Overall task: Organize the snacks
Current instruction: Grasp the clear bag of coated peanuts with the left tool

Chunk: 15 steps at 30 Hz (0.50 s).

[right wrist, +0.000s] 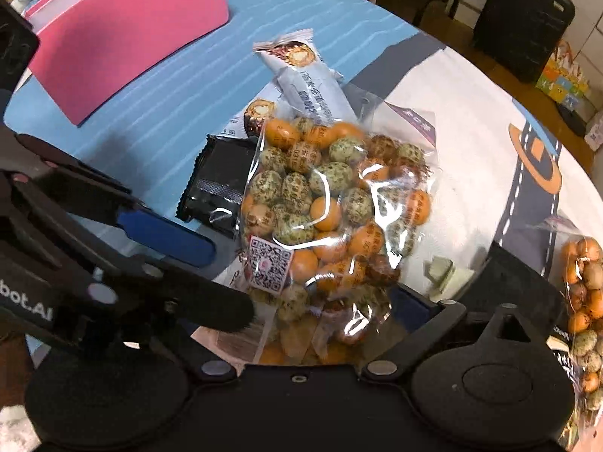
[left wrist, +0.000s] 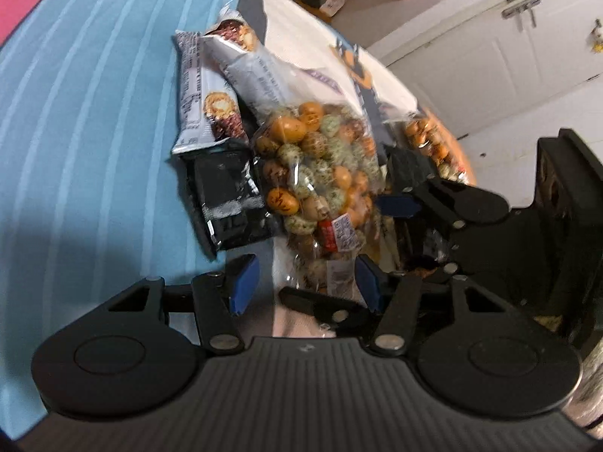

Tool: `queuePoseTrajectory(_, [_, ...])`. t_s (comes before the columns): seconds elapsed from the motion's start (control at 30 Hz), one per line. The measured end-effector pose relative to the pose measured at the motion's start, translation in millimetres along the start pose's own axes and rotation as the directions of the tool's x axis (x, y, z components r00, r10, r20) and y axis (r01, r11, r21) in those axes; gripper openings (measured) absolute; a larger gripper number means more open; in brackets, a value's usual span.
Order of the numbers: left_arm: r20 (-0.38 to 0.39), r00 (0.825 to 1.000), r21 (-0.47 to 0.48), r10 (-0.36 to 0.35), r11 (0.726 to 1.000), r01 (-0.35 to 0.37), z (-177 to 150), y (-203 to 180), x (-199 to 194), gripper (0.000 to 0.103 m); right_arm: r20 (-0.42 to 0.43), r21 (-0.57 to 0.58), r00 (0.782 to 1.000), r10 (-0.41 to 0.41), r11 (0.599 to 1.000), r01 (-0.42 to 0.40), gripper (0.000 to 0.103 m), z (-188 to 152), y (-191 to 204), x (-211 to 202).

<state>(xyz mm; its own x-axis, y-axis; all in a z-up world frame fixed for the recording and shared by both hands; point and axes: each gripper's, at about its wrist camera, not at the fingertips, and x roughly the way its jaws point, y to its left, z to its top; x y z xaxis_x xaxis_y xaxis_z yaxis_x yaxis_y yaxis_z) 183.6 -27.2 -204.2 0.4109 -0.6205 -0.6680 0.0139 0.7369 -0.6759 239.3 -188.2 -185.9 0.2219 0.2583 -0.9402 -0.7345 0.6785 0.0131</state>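
My left gripper (left wrist: 305,286) hangs over the near end of the clear bag of round orange and speckled snacks (left wrist: 320,165), its blue pads standing apart on either side of the bag's lower end without pressing it, so I count it released. My right gripper (right wrist: 301,275) is spread wide around the same bag (right wrist: 331,203), one blue pad (right wrist: 166,233) well clear on its side. The bag lies on the mat (right wrist: 463,143) near its blue edge, overlapping a black packet (right wrist: 222,184) and two white wafer bars (right wrist: 305,75), with a pink box (right wrist: 124,34) toward the far corner.
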Motion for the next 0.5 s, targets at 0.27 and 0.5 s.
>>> queuePoseTrajectory(0.27, [0.025, 0.998, -0.044, -0.056, 0.997, 0.057, -2, 2, 3, 0.053, -0.041, 0.131, 0.998, -0.040, 0.990, 0.045, 0.089, 2, 11, -12])
queuePoseTrajectory(0.5, [-0.015, 0.998, -0.070, -0.064, 0.996, 0.063, -5, 4, -10, 0.053, -0.043, 0.161, 0.998, -0.053, 0.985, 0.059, 0.086, 1, 32, -25])
